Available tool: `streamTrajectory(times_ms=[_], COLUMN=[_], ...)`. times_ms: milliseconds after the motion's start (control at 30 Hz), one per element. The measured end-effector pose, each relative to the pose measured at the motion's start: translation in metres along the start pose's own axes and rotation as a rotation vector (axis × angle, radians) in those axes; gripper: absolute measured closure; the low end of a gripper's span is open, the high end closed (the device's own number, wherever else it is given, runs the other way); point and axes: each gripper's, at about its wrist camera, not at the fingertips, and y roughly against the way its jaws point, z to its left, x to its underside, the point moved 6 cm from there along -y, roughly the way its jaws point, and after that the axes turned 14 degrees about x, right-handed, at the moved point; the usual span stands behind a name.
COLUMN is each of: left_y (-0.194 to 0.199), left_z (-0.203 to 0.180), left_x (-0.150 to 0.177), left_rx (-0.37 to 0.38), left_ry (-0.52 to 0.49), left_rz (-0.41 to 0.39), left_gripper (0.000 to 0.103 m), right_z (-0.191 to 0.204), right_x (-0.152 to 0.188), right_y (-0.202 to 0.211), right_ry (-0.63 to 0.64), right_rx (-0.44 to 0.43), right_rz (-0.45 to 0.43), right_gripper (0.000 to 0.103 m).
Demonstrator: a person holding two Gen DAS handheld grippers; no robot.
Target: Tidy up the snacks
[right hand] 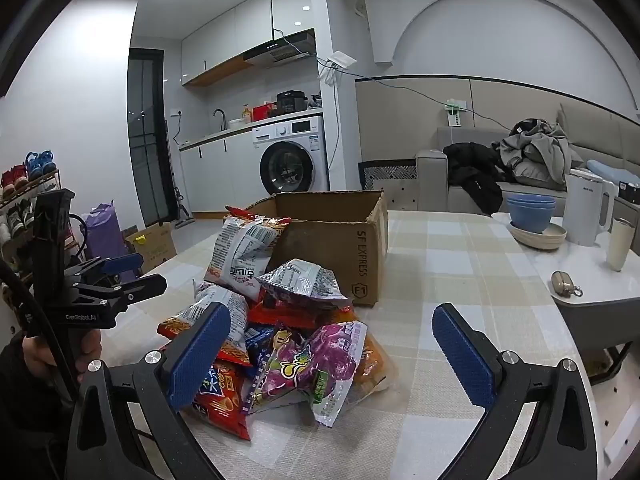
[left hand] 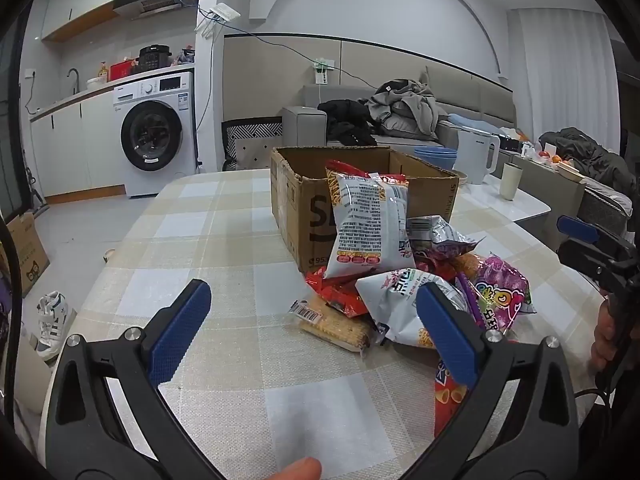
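A pile of snack bags lies on the checked tablecloth in front of an open cardboard box [left hand: 304, 216], which also shows in the right wrist view [right hand: 360, 240]. A white chip bag [left hand: 368, 224] leans upright against the box. A purple candy bag [right hand: 320, 360] lies at the front of the pile. A cracker pack [left hand: 336, 326] lies flat at the pile's left. My left gripper [left hand: 312, 320] is open and empty, just short of the pile. My right gripper [right hand: 332, 344] is open and empty, its fingers to either side of the purple bag, above it.
A white kettle [right hand: 588, 208], stacked blue bowls [right hand: 530, 216], a cup [right hand: 620, 244] and a small metal item [right hand: 564, 284] stand on a white side table at the right. The table's [left hand: 192, 240] left edge drops to the floor with shoes and boxes.
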Motion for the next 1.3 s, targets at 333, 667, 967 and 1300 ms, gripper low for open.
streamTrajectory(times_ms=[333,667,967,1300], left_y=[0.0019,0.0037,0.0029,0.0029], left_z=[-0.0005,-0.0043,-0.0054,-0.0051], left_x=[-0.0032,-0.0024,-0.0013,-0.0013], left_rx=[-0.002,-0.008,-0.009,-0.009], left_ry=[-0.017,-0.029,-0.029,-0.03], left_rz=[0.01,0.01,0.009,0.008], left_gripper=[0.001,0.001,0.001,0.001], right_z=[-0.0005,-0.0048,-0.0036,-0.0042], right_x=[-0.0001,0.001,0.001,0.0008], right_y=[0.0001,-0.0004,-0.0005,-0.0007], right_ry=[-0.002,-0.01,-0.009,-0.013], right_rx=[-0.001,-0.001,0.0,0.001], right_rz=[0.001,-0.001,0.002,0.004], right_gripper=[0.0,0.0,0.0,0.0])
